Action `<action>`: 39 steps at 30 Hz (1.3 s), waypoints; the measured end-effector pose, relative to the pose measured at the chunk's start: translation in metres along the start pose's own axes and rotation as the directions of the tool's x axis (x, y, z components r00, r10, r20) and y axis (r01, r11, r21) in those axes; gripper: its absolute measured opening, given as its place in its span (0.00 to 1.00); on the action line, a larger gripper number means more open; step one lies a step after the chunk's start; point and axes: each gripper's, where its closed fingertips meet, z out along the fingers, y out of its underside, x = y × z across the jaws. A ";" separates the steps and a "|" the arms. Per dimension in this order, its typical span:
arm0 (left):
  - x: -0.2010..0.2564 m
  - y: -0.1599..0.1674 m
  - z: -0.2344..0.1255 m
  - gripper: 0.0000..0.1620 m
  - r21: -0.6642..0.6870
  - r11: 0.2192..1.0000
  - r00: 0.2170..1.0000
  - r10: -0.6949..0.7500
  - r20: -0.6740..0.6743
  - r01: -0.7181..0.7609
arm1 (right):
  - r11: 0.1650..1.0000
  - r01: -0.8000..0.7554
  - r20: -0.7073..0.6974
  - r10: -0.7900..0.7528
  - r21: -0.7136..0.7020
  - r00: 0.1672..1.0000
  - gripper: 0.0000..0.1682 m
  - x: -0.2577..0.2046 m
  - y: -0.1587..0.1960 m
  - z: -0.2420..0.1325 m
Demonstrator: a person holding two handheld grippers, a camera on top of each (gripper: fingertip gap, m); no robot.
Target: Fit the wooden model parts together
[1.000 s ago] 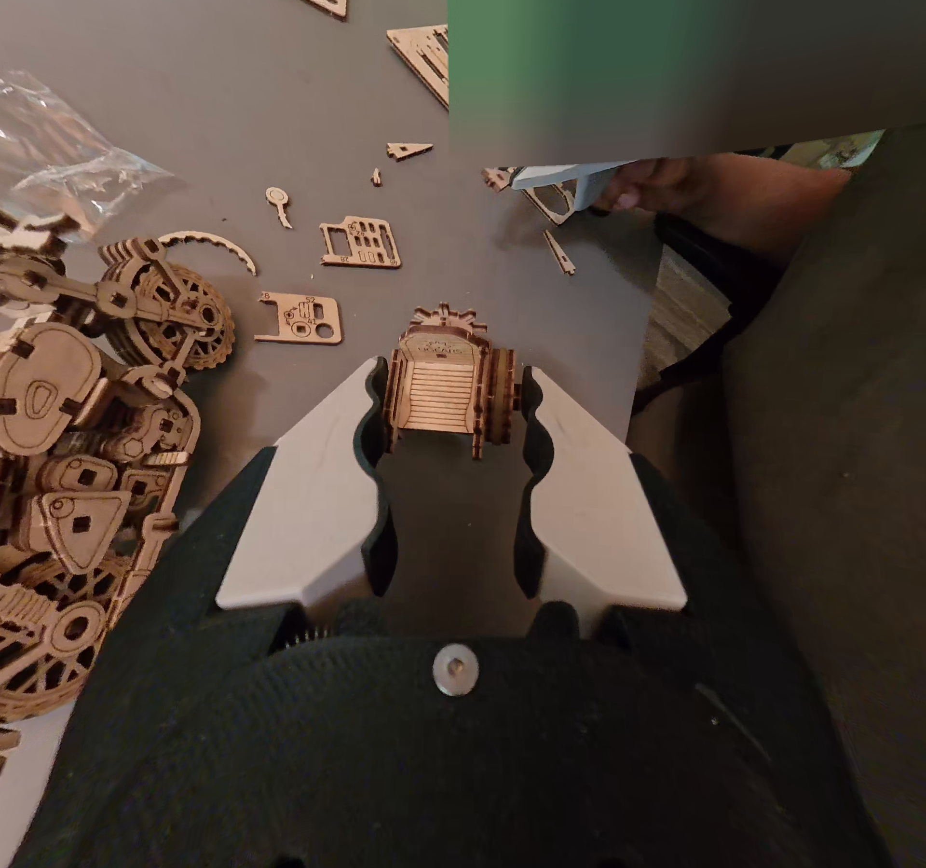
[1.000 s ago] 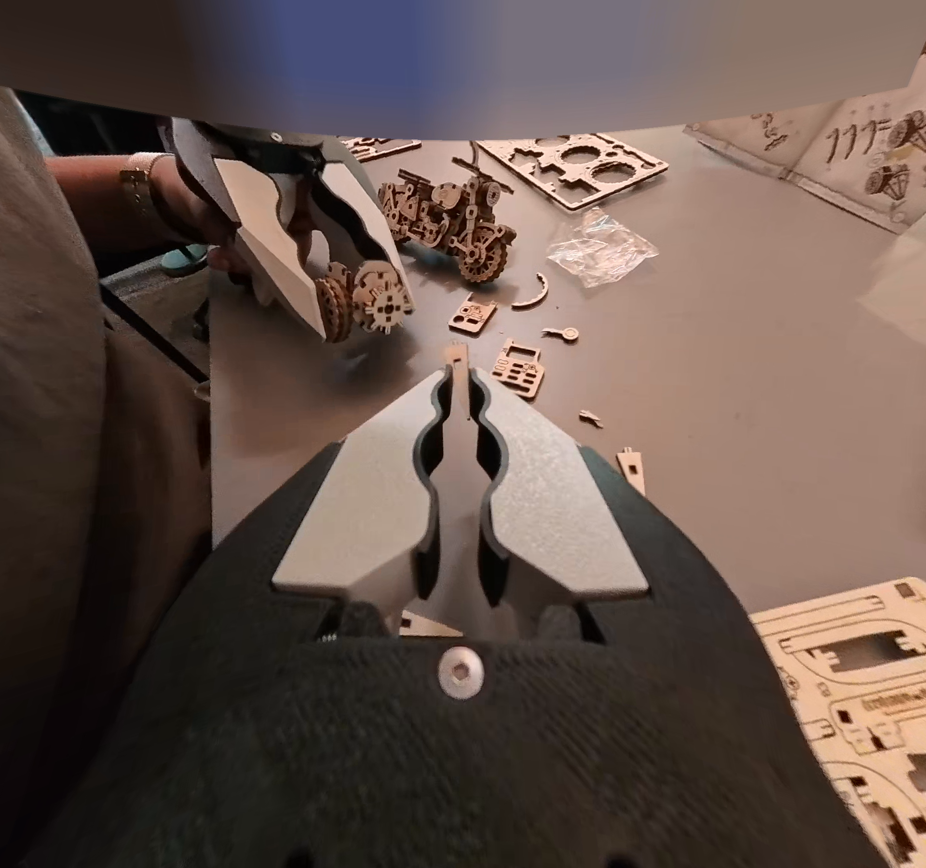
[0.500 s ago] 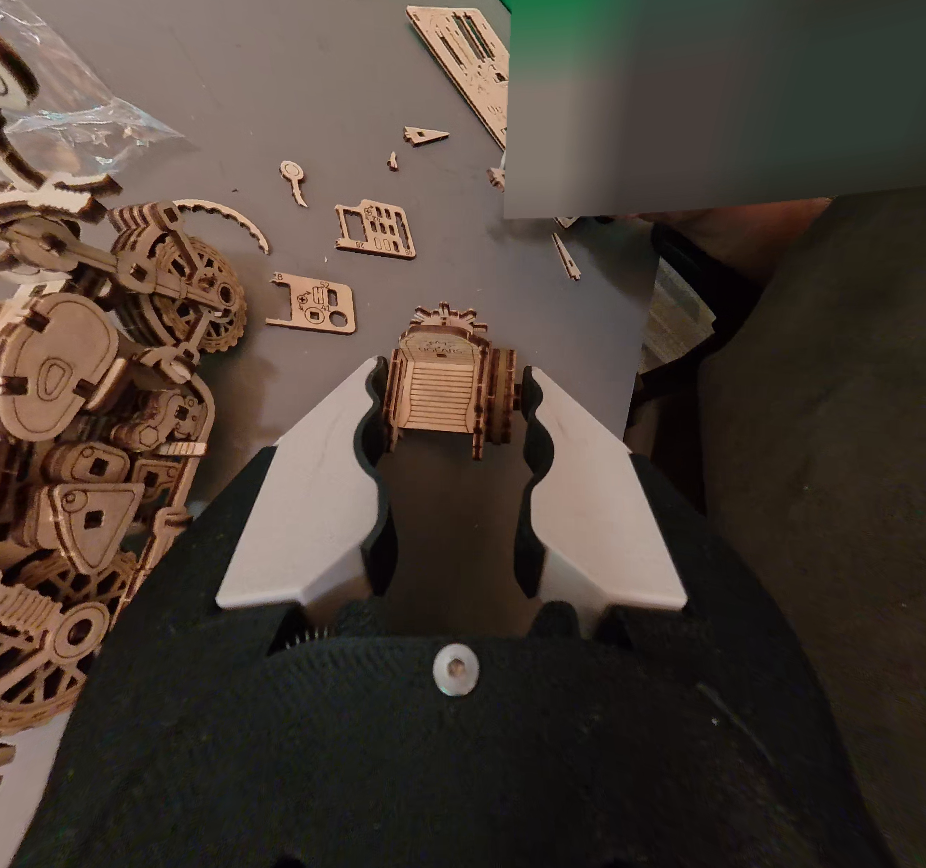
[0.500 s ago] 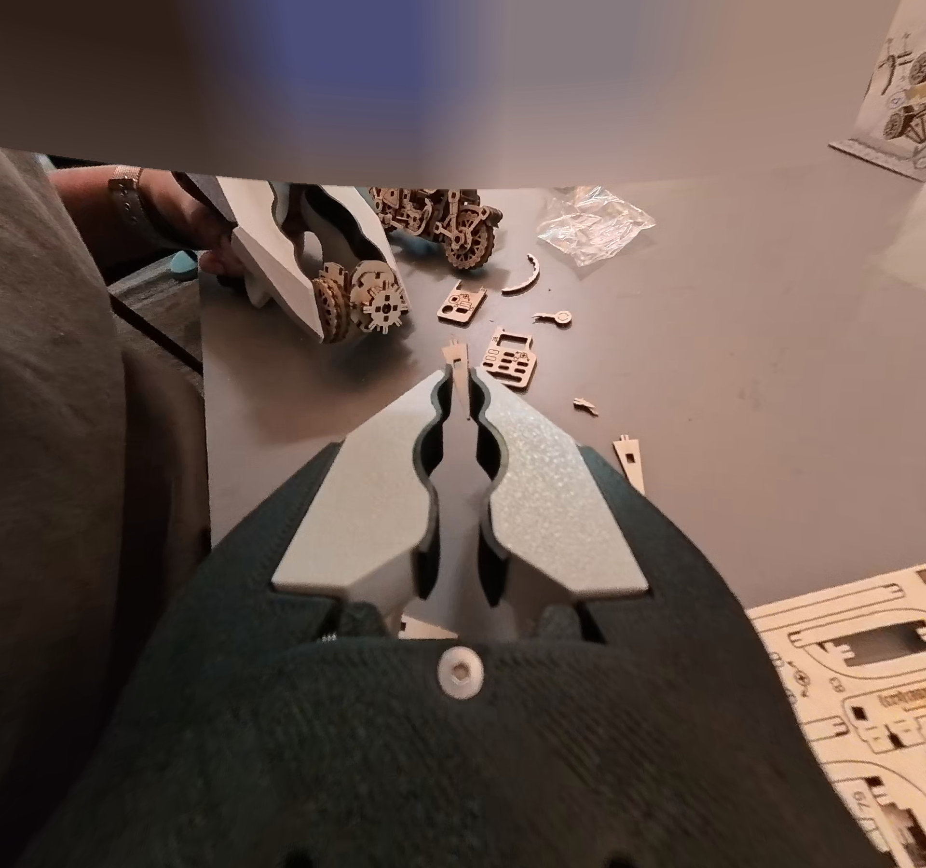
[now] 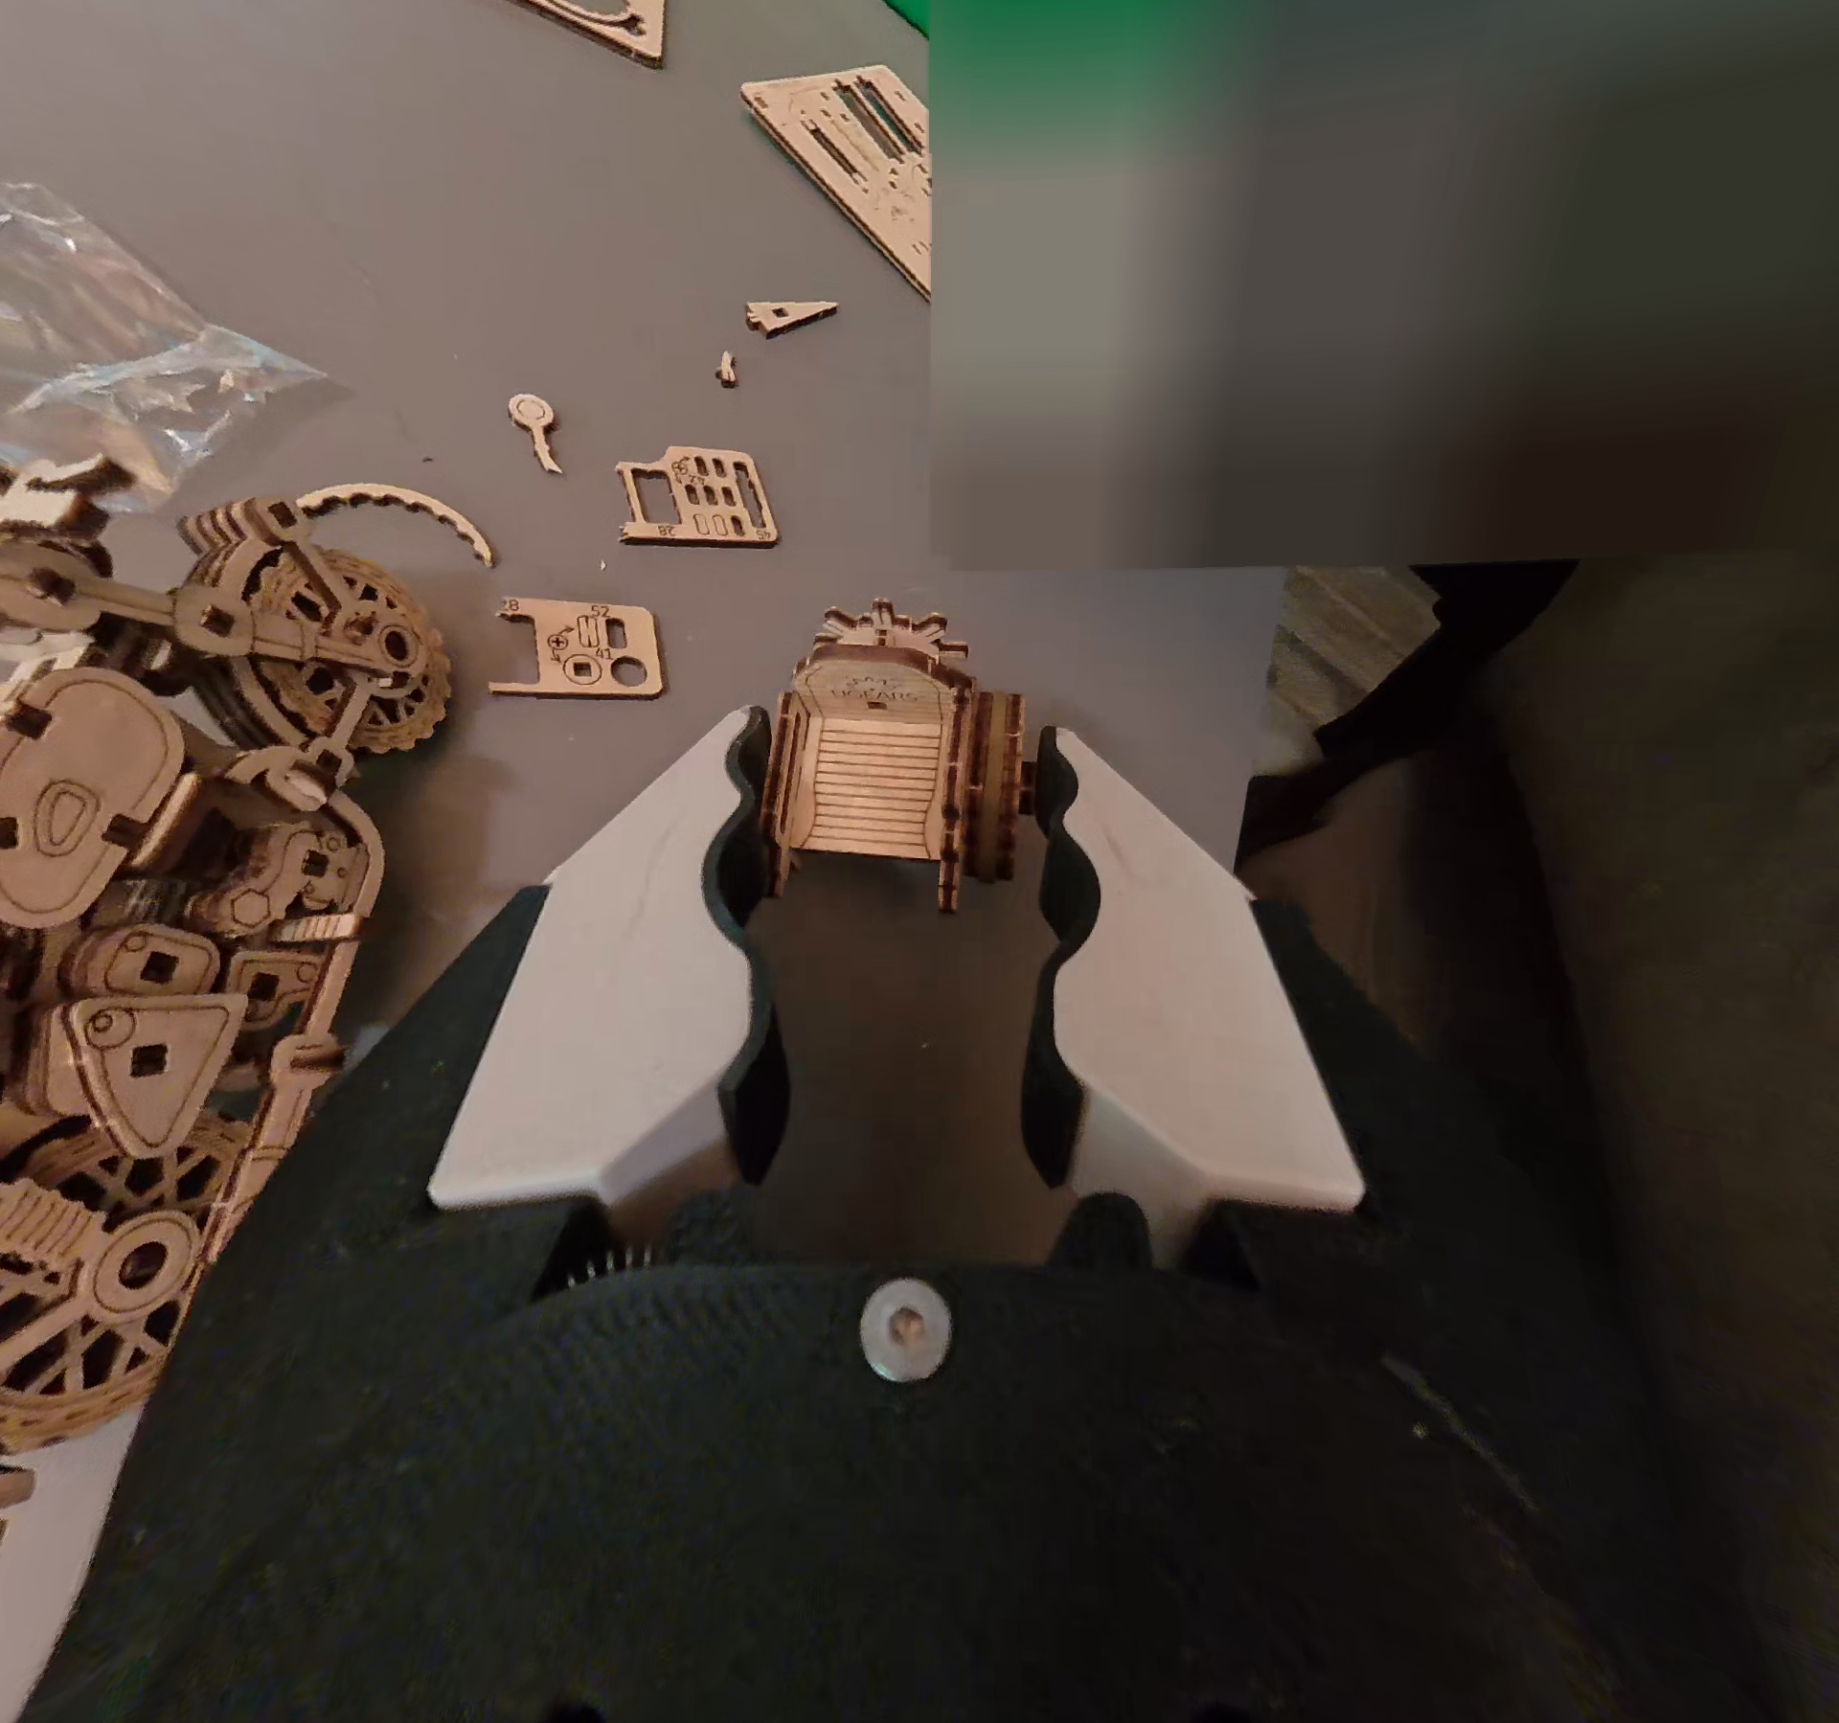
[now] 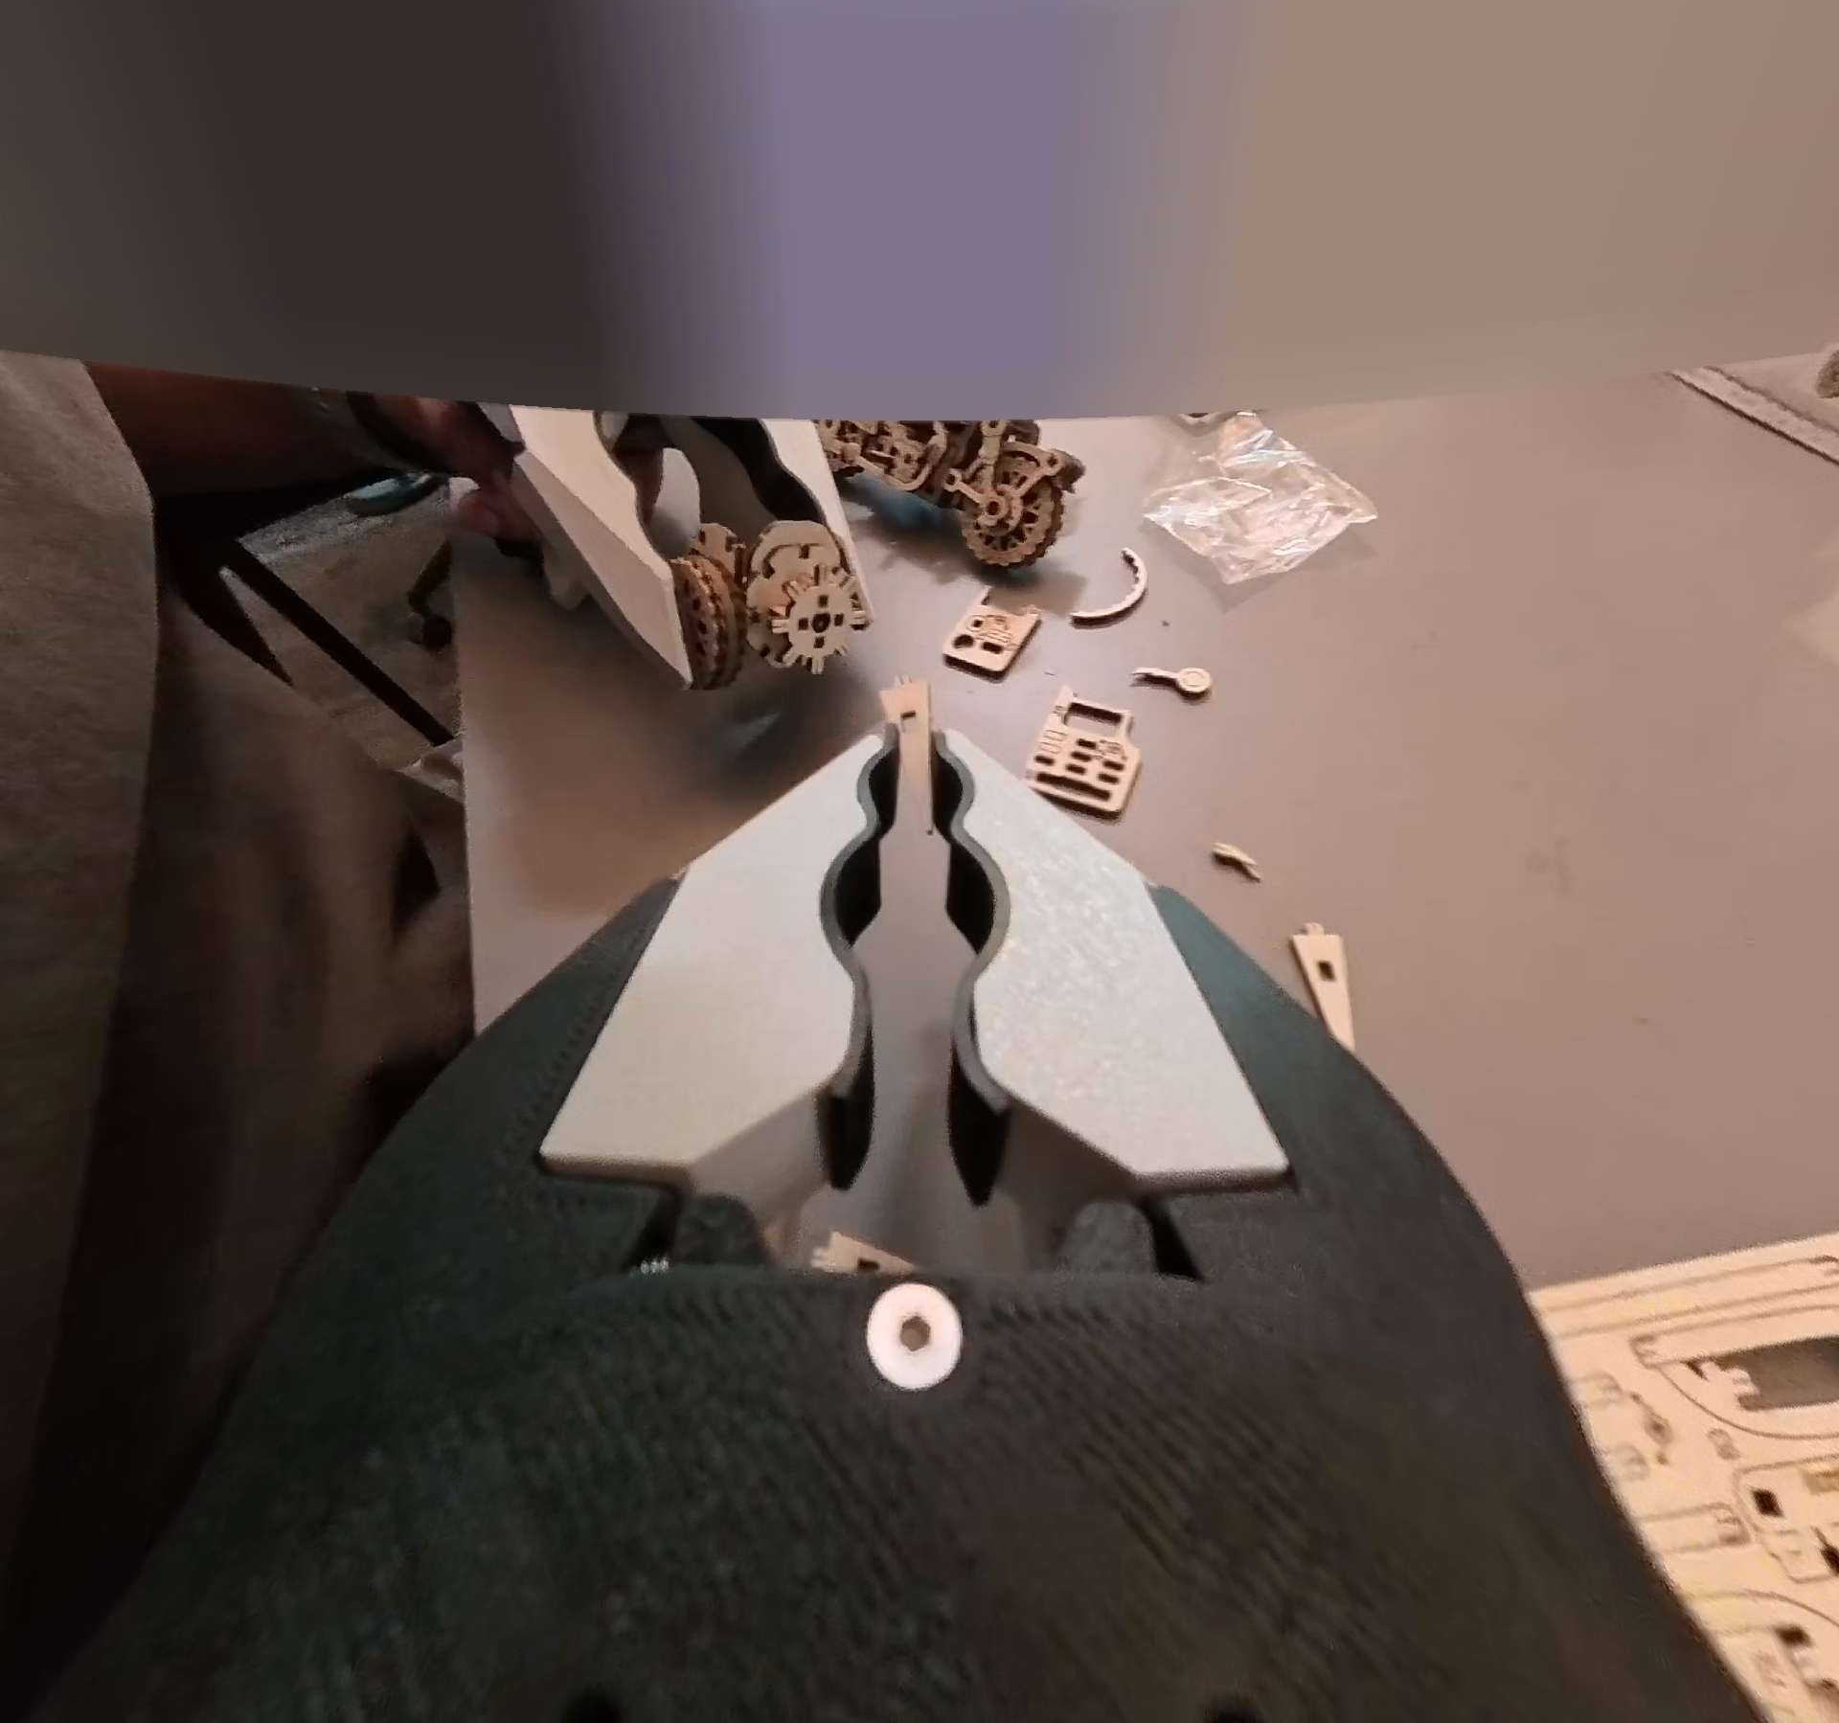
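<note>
Your left gripper (image 5: 901,760) is clamping the gear block (image 5: 886,760) between its fingertips, above the table (image 5: 348,212). Your right gripper (image 6: 911,760) is pinching a thin strip (image 6: 911,740) upright, its notched end projecting beyond the tips, just short of the block. The motorcycle (image 5: 149,879) is lying left of your left fingers.

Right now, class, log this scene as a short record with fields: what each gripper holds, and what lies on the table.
left gripper: shut on small wooden sub-assembly, held above the table edge
right gripper: shut on thin wooden strip, pointing forward
table: grey, with loose flat wooden pieces
wooden motorcycle model: on the table
clear plastic bag: beside the model
</note>
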 end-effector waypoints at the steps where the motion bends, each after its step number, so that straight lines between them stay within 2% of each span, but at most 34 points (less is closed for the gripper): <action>1: 0.001 0.000 0.000 0.32 -0.002 1.000 1.000 0.012 0.003 -0.012 | 1.000 0.004 0.011 -0.004 -0.003 1.000 0.03 -0.004 0.000 0.001; 4: 0.004 0.002 0.002 0.32 -0.020 0.997 0.997 0.074 0.028 -0.074 | 1.000 -0.005 0.053 0.006 -0.015 0.999 0.03 -0.016 -0.001 0.006; 7: 0.011 0.009 0.008 0.32 -0.077 0.977 0.976 0.207 0.073 -0.201 | 0.999 -0.026 0.089 0.028 -0.028 0.996 0.03 -0.026 -0.002 0.012; 11: 0.018 0.025 0.019 0.32 -0.211 0.884 0.882 0.450 0.138 -0.418 | 0.998 -0.005 0.119 0.013 -0.065 0.993 0.03 -0.037 0.001 0.016; 13: 0.021 0.026 0.022 0.32 -0.225 0.842 0.835 0.527 0.157 -0.490 | 0.995 0.014 0.140 0.000 -0.094 0.990 0.03 -0.043 0.007 0.018; 17: 0.021 0.026 0.022 0.32 -0.225 0.845 0.839 0.523 0.152 -0.486 | 0.989 0.042 0.159 -0.019 -0.143 0.987 0.03 -0.048 0.017 0.019; 29: 0.020 0.026 0.022 0.32 -0.226 0.852 0.849 0.509 0.142 -0.473 | 0.985 0.076 0.152 -0.052 -0.156 0.987 0.03 -0.044 0.016 0.016; 39: 0.020 0.026 0.022 0.32 -0.226 0.854 0.852 0.504 0.140 -0.468 | 0.973 0.037 0.133 -0.006 -0.228 0.991 0.03 -0.026 0.034 0.008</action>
